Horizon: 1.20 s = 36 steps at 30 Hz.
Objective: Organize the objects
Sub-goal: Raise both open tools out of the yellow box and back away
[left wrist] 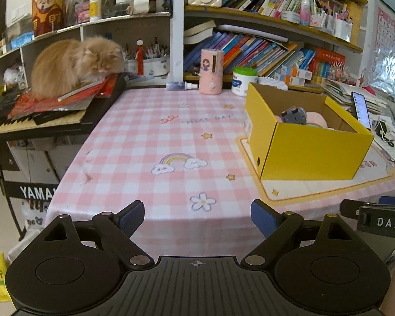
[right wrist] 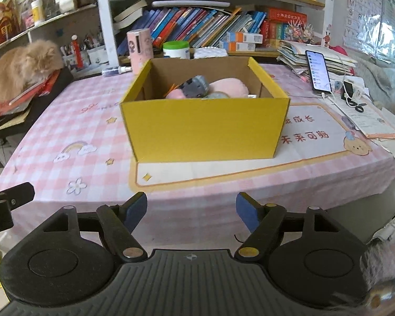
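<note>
Pink-check tablecloth (right wrist: 65, 121): we see it covering the table.
Yellow box (right wrist: 205, 129): on a mat (soft toys inside).
Back edge: bookshelves (right wrist: 210, 26).
Cat (left wrist: 73, 63): left, on keyboard (left wrist: 2, 123).
Left gripper (left wrist: 197, 217), right gripper (right wrist: 191, 210): both spread, empty.

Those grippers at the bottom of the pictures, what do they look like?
Both match: the left gripper and right gripper are black plastic, with two round hubs, a ribbed centre plate with a crosshair mark, brass-coloured pivot pins and blue pads on the fingertips.

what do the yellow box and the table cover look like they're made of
Yellow box: likely cardboard, matte yellow outside, plain brown inside, with folded flaps and sharp creases. Table cover: probably thin cloth or plastic sheet, printed pink check; it drapes over the table edge, and its finish is unclear.
</note>
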Motion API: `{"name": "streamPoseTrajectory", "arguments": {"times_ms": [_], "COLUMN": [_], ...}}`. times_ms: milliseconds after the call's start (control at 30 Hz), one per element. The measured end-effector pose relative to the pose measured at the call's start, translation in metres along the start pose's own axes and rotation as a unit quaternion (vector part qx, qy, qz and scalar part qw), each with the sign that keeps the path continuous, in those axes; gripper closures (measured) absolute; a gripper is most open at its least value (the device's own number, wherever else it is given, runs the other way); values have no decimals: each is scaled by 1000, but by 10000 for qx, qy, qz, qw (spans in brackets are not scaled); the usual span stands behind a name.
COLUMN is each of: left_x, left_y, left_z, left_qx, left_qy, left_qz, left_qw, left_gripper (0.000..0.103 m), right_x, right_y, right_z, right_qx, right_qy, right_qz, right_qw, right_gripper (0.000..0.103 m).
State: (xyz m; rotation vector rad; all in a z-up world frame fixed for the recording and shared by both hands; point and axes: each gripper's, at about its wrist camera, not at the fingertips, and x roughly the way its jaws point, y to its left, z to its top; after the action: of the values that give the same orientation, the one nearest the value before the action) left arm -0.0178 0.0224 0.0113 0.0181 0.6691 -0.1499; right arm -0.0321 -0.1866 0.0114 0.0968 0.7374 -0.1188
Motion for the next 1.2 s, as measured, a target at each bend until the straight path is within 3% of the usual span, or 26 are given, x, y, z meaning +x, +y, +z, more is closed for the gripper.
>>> {"name": "streamPoseTrajectory", "arguments": {"times_ms": [433,933,1200], "left_x": [-5,-4,-3], "left_y": [6,-2,-8], "left_z": [-14,-16,-17], "left_qx": [-46,53,217], "left_qy": [153,240,262], "left_qz": [10,269,540], "left_qw": [9999,9993,9980], "left_gripper": [9,7,4], "right_x": [-8,-7,-4], "right_y": [37,38,38], "right_z": [-15,-20,-21], "right_qx": [-487,-383,-377], "right_qy": [-22,63,138], "right_qz": [130,-97,-280], "right_qw": [9987,9992,9988], "right_gripper": [19,1,0]}}
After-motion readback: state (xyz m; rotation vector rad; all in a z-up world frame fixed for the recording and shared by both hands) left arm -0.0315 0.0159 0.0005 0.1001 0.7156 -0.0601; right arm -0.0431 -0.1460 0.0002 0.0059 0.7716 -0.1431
